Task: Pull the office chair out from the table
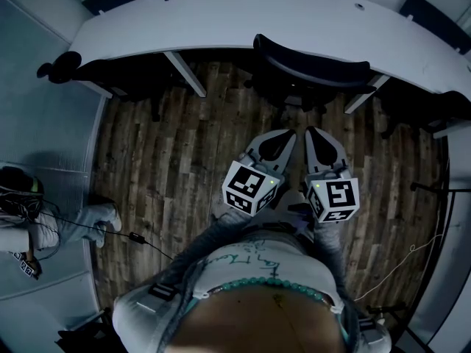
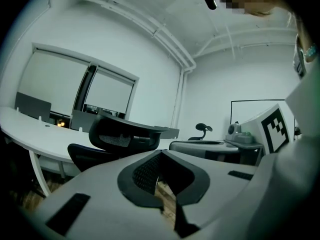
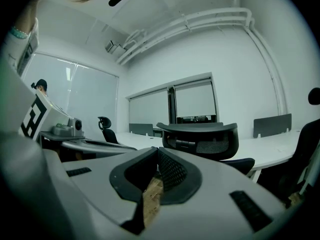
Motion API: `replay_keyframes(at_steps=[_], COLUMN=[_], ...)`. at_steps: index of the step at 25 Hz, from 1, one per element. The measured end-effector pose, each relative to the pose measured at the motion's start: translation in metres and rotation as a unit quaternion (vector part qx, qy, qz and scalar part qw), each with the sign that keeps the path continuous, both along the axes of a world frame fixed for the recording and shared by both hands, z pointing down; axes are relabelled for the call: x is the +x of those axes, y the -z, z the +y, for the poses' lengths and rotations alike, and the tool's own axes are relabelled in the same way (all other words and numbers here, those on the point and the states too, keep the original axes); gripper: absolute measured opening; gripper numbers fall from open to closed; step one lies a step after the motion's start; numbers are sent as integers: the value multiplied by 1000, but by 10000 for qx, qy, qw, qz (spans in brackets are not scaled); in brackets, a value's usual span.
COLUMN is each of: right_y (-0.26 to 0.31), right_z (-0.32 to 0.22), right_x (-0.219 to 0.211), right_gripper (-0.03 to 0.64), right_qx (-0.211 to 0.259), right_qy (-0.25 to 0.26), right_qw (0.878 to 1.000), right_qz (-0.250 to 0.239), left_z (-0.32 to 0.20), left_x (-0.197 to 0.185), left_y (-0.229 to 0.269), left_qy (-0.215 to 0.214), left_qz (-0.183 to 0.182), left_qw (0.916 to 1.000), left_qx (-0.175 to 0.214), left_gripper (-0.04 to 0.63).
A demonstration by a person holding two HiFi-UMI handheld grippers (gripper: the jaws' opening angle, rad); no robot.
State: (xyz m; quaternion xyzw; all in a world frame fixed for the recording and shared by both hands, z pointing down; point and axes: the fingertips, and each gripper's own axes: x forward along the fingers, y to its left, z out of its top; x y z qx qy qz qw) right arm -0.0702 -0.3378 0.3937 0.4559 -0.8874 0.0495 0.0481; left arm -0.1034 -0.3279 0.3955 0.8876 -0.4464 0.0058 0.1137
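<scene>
A black office chair (image 1: 313, 66) stands tucked under the curved white table (image 1: 221, 20), its backrest toward me. It shows ahead in the left gripper view as the chair (image 2: 122, 136) and in the right gripper view as the chair (image 3: 202, 136). My left gripper (image 1: 283, 134) and right gripper (image 1: 313, 131) hover side by side over the wooden floor, short of the backrest. Both are shut, tips together, with nothing between them. Neither touches the chair.
Wood plank floor (image 1: 162, 160) lies between me and the table. A white table leg (image 1: 185, 73) slants down left of the chair. Another dark chair (image 1: 62, 66) sits at the table's left end. A cable and shoe (image 1: 99, 219) lie at the left.
</scene>
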Motion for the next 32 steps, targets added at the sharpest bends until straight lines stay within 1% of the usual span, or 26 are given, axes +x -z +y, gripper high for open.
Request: replay_keyframes(at_steps=[7, 13, 19, 26, 32], right_y=[0, 8, 12, 1, -1], right_z=[-27, -58, -85, -97, -102], right_x=[9, 22, 30, 43, 46], right_gripper=[20, 20, 20, 20, 20], right_qx=[-31, -15, -103, -199, -172], right_qy=[18, 202, 410, 611, 747], right_qw=[10000, 9998, 9991, 9979, 9970], right_qz=[8, 25, 43, -44, -54], left_z=[-23, -57, -88, -102, -106], left_x=[6, 19, 29, 35, 32], left_y=[-1, 13, 19, 9, 9], left_qy=[82, 271, 432, 700, 895], left_qz=[-20, -1, 46, 162, 301], left_qw=[10000, 9996, 9991, 9974, 9955], left_qx=[-5, 74, -12, -115, -92], left_gripper=[8, 8, 8, 8, 8])
